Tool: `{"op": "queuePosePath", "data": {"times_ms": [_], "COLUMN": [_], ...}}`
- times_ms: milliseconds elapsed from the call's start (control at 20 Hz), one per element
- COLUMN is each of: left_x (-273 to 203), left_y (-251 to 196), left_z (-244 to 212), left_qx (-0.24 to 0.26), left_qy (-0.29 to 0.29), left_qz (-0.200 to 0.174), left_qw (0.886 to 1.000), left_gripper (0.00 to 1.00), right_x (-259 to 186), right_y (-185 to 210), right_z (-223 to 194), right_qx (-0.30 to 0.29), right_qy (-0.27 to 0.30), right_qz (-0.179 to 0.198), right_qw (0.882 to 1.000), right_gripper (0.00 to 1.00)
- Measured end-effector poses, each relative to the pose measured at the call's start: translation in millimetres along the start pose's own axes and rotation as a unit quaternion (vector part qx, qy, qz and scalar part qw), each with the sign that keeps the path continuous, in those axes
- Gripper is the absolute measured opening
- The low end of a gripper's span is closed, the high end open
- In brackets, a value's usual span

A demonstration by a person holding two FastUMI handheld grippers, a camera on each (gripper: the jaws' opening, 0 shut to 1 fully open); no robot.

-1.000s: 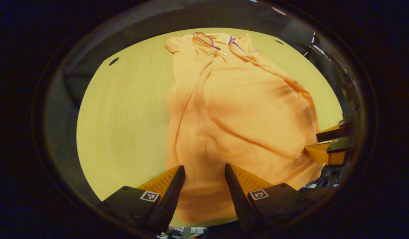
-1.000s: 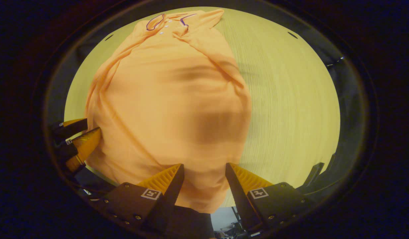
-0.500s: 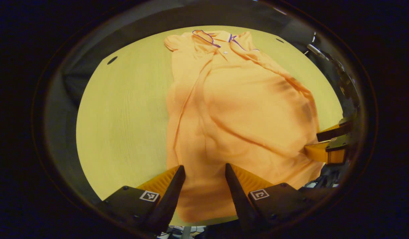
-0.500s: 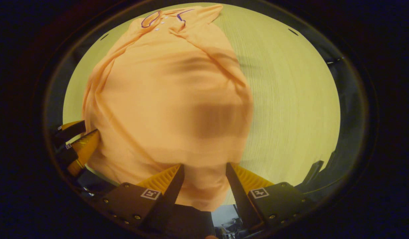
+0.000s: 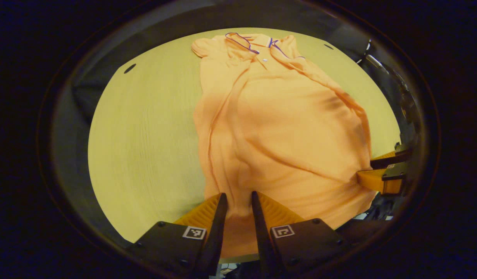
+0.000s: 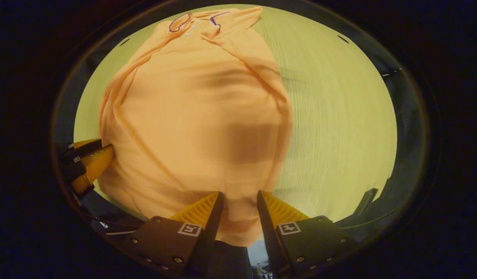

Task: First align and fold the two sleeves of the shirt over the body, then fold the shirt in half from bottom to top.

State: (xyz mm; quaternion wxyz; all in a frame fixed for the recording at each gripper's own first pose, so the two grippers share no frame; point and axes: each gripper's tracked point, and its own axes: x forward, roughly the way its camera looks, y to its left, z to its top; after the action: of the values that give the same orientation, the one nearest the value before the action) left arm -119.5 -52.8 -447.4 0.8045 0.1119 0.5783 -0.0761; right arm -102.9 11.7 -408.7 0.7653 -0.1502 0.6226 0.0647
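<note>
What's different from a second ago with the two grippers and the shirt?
Both grippers narrowed their fingers over the bottom hem of the orange polo shirt: the left gripper and the right gripper each stood wide and now have cloth in a slim gap, not yet clearly clamped. The shirt, sleeves folded in, lies as before on the pale wooden table.

Your left gripper (image 5: pixel 237 197) has its fingers close either side of the shirt (image 5: pixel 277 128) hem, but whether both press the cloth you can't tell. The same goes for your right gripper (image 6: pixel 238 197), where the hem (blurred here) runs between the fingers and off the near table (image 6: pixel 339 116) edge. In the left gripper view the right gripper's body is cut off at the right. The shirt's buttons are too small to make out.
</note>
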Motion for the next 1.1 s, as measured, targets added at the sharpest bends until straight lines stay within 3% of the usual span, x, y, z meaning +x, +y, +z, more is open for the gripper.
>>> {"op": "queuePosePath", "data": {"times_ms": [50, 100, 150, 200, 250, 450, 800, 1100], "left_x": [-1, -1, 0, 1, 1, 0, -3, -11], "left_y": [-1, -3, -5, -5, -6, -4, -1, 8], "left_z": [0, 1, 1, 1, 1, 2, 6, 41], "left_qx": [-0.003, -0.006, -0.008, -0.005, -0.002, -0.017, -0.048, -0.045], "left_qy": [-0.002, -0.004, -0.003, 0.000, 0.003, -0.005, -0.012, -0.040], "left_qz": [-0.001, -0.003, -0.001, -0.001, 0.000, -0.001, -0.011, -0.003], "left_qw": [1.000, 1.000, 1.000, 1.000, 1.000, 1.000, 0.999, 0.998], "left_gripper": [0.41, 0.26, 0.17, 0.11, 0.11, 0.06, 0.06, 0.06], "right_x": [0, 0, 0, 0, 1, 0, -4, -29], "right_y": [2, 3, 4, 5, 5, 4, 12, 9], "right_z": [-1, -2, -1, 0, -1, 0, 4, 40], "right_qx": [-0.001, -0.001, -0.001, 0.003, 0.000, 0.006, 0.064, 0.085], "right_qy": [0.001, 0.001, 0.001, -0.001, -0.001, -0.006, -0.022, -0.058], "right_qz": [0.001, 0.001, 0.002, 0.002, 0.003, 0.012, 0.063, 0.084], "right_qw": [1.000, 1.000, 1.000, 1.000, 1.000, 1.000, 0.996, 0.991], "right_gripper": [0.52, 0.35, 0.27, 0.14, 0.08, 0.08, 0.08, 0.08]}}
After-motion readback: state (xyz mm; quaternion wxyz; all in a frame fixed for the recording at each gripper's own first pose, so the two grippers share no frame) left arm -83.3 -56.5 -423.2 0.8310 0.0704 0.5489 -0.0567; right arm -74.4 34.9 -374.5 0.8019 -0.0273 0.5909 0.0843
